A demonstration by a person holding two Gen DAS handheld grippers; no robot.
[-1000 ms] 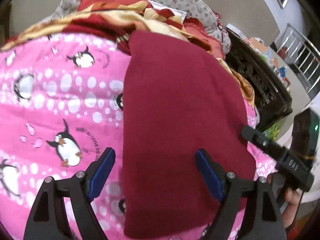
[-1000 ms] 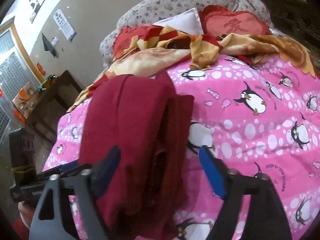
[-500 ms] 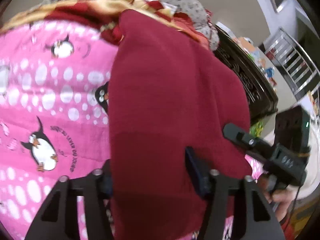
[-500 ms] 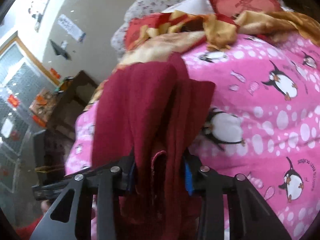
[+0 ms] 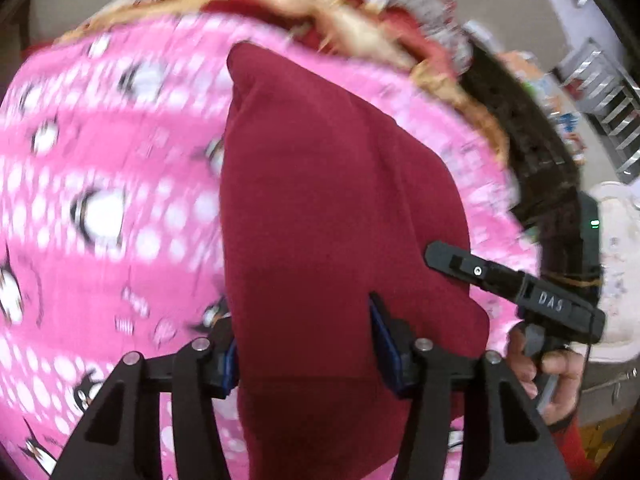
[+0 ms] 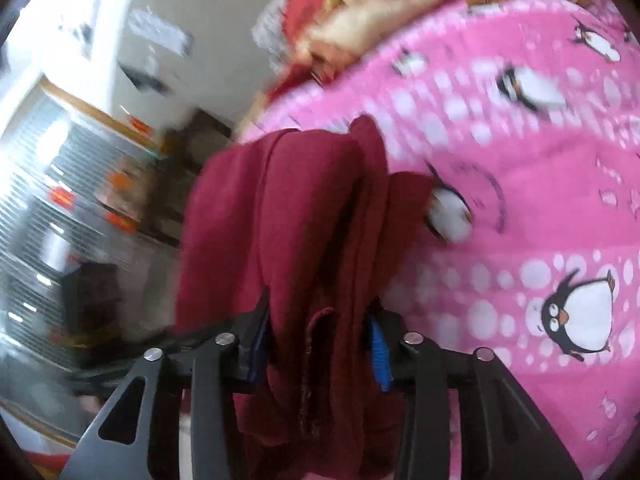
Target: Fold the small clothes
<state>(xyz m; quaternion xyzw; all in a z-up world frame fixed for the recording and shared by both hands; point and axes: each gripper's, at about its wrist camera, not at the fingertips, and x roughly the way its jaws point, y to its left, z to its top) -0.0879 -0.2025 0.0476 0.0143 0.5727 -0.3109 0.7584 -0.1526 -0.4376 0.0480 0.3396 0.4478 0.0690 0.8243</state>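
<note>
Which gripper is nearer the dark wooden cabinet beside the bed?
Right. The right gripper clamps the edge of the maroon fabric garment nearest the dark wooden cabinet; the left gripper clamps it farther in, over the pink penguin-print bedspread.

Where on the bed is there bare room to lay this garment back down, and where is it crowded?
The pink penguin-print bedspread lies bare to the right of the dark red folded garment in the right wrist view, and to its left in the left wrist view. Crowded: the red-and-gold crumpled blanket at the far end; dark wooden furniture borders the other side.
</note>
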